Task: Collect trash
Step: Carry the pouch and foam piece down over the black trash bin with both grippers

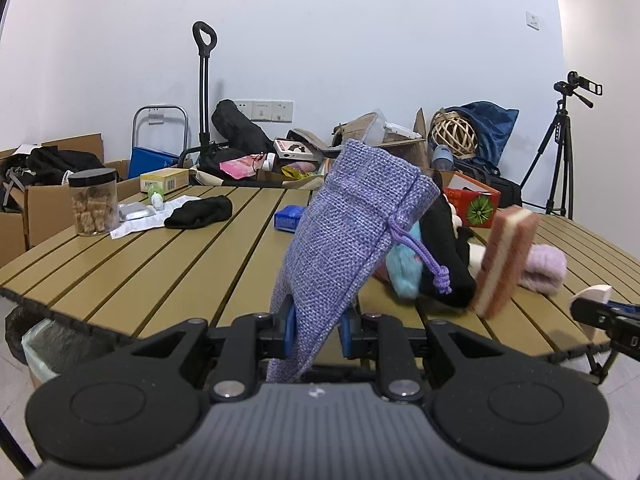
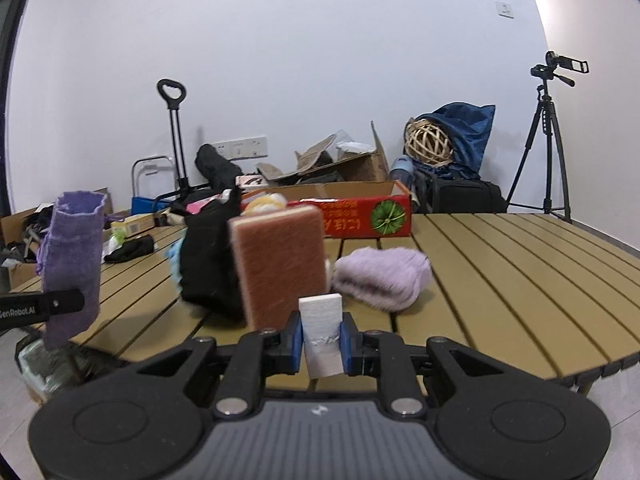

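Note:
My left gripper (image 1: 318, 328) is shut on a purple woven drawstring pouch (image 1: 344, 236), held up above the near edge of the slatted table (image 1: 160, 260). The pouch also shows at the left of the right wrist view (image 2: 72, 256). My right gripper (image 2: 322, 340) is shut on a white foam piece (image 2: 321, 332), held near the table's front edge. A brown-and-cream sponge (image 2: 280, 268) stands blurred just ahead of it, seemingly in mid-air. It also shows in the left wrist view (image 1: 506, 260).
On the table lie a black cloth item (image 2: 208, 256), a light blue fluffy item (image 1: 406, 268), a lilac fluffy item (image 2: 380, 276), a red box (image 2: 360, 212), a jar (image 1: 94, 202), a black sock (image 1: 198, 212) and a blue packet (image 1: 288, 218). A lined bin (image 1: 48, 348) stands below left. Clutter and a tripod (image 2: 548, 140) line the wall.

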`<state>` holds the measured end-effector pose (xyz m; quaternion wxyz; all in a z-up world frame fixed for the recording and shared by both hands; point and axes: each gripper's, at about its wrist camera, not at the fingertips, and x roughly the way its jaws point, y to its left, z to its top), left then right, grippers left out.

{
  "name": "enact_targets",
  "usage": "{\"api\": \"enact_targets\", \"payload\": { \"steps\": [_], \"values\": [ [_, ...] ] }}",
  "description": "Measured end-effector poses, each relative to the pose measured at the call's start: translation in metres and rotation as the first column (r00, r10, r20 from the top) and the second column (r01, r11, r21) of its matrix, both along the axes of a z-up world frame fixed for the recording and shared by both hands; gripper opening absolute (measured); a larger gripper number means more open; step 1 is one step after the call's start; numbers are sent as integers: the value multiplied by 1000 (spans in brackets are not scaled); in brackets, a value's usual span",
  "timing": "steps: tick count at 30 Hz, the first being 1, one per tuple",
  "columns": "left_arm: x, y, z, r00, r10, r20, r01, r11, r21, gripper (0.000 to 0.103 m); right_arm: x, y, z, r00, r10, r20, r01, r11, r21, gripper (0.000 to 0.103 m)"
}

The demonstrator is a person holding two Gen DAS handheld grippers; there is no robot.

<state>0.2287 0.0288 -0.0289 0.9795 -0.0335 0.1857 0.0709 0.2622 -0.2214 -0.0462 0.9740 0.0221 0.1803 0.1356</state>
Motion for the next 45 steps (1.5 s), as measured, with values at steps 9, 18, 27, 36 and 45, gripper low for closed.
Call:
{"api": "enact_targets", "payload": {
  "steps": [9,18,27,36,45],
  "values": [
    [-32,-2,-11,999,-17,-47,18,999,27,21,-27,10,-14,998,50,-49,-51,998,-28,18],
    [-58,-10,-32,991,-63,-114,67,997,34,15,-54,18,-34,986,96,-135,-106,992,-62,18],
    [-81,-12,-51,978,-95,-186,105,993,47,15,-76,21,-48,971,123,-203,-144,985,-93,18],
    [-97,-6,-78,947,-88,-309,96,995,12,15,-95,30,-72,937,145,-318,-198,970,-141,18],
    [-107,-10,-105,901,-94,-424,107,994,8,15,-99,34,-90,906,146,-397,-224,962,-157,18]
  ]
}}
